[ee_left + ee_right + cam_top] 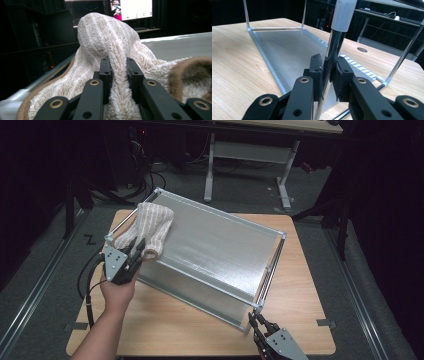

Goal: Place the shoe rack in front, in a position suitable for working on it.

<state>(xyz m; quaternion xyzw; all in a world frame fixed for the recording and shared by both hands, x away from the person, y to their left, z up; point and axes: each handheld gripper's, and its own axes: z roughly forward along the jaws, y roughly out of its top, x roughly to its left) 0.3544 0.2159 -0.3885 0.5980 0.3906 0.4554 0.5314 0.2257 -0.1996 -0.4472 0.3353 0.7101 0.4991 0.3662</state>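
On a wooden tabletop [300, 320], the left tongs [139, 248] pinch a fold of a beige towel [147, 227] on the far-left corner of a metal rack [215, 250] while the right tongs [255, 317] clamp its near corner post [334, 50], apparently mid-wipe; next, likely sweep the towel across the shelf.

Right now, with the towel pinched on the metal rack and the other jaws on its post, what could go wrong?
1. The left gripper pinches only a narrow fold of the towel; the fold may slip out if it is pulled.
2. The towel lies at the far-left corner of the metal rack; it could slide off over the edge.
3. The right gripper clamps one smooth corner post; the rack might turn or tip.
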